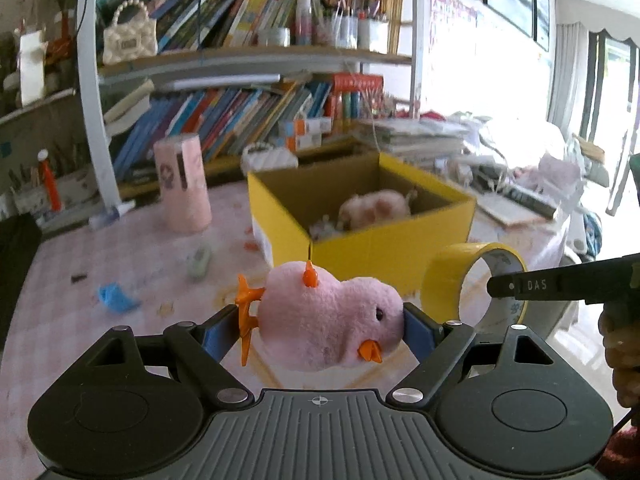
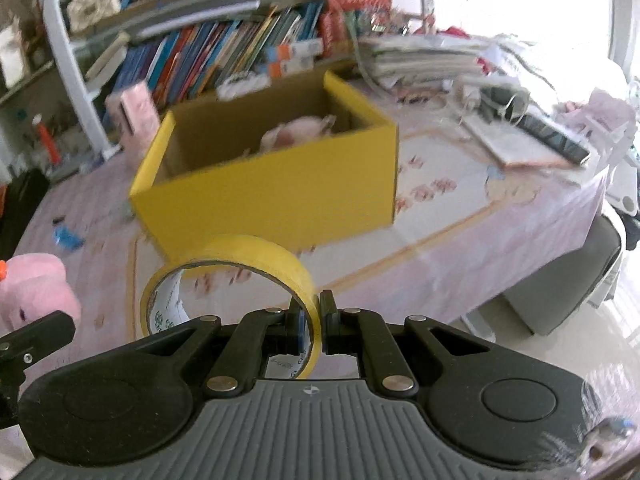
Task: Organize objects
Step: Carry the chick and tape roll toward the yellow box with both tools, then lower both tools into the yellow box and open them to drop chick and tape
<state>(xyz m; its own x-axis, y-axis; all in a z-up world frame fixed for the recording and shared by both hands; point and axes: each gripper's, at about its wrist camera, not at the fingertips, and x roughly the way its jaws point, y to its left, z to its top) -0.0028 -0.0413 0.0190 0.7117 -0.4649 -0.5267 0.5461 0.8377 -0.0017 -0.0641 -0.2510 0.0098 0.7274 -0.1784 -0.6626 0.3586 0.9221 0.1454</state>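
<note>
Yellow cardboard box (image 1: 360, 248) stands open-topped on the counter (image 1: 120, 248), straight ahead of both grippers and a little below them, with a pink soft toy (image 1: 374, 208) already lying inside. The left gripper (image 1: 328, 320) clamps a pink plush chick (image 1: 332, 320) between its blue fingers (image 1: 420, 332), jaws set wide around the body; the chick lies sideways, its long axis running across from finger to finger, orange feet to the left and beak low on the right. The right gripper (image 2: 316, 320) is pinched tight on the wall of a yellow tape roll (image 2: 232, 280), whose ring stands on edge and stretches away to the left of the fingers. Both loads hang in the air just short of the box's near wall. Judging from the right wrist view, the roll sits nearer the box's front edge, so the right hand probably has the shorter reach. Each load must clear that near wall before release.
</note>
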